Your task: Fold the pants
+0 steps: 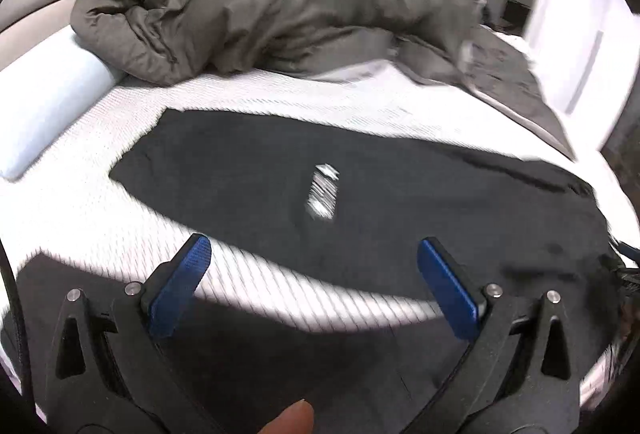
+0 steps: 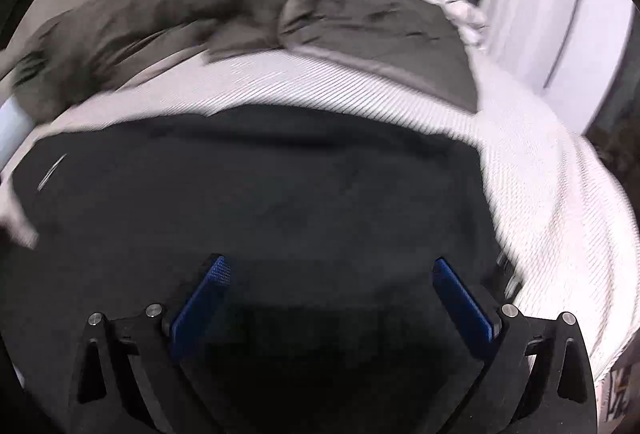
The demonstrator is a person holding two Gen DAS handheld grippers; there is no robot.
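Black pants [image 1: 380, 194] lie spread flat on the white ribbed bedsheet [image 1: 280, 102]. One leg runs to the far left and carries a small white logo [image 1: 323, 191]; the other leg [image 1: 120, 298] lies near, under my left gripper. My left gripper [image 1: 312, 250] is open and empty, hovering above the gap between the two legs. In the right wrist view the pants [image 2: 260, 194] fill the middle. My right gripper [image 2: 330, 268] is open and empty just above the wide waist end of the pants.
A bunched grey duvet [image 1: 260, 6] lies across the far side of the bed, also in the right wrist view [image 2: 180, 6]. A pale blue bolster pillow [image 1: 52, 102] sits at the left. The bed edge drops off on the right [image 2: 580, 234]. White curtains and wardrobe stand behind.
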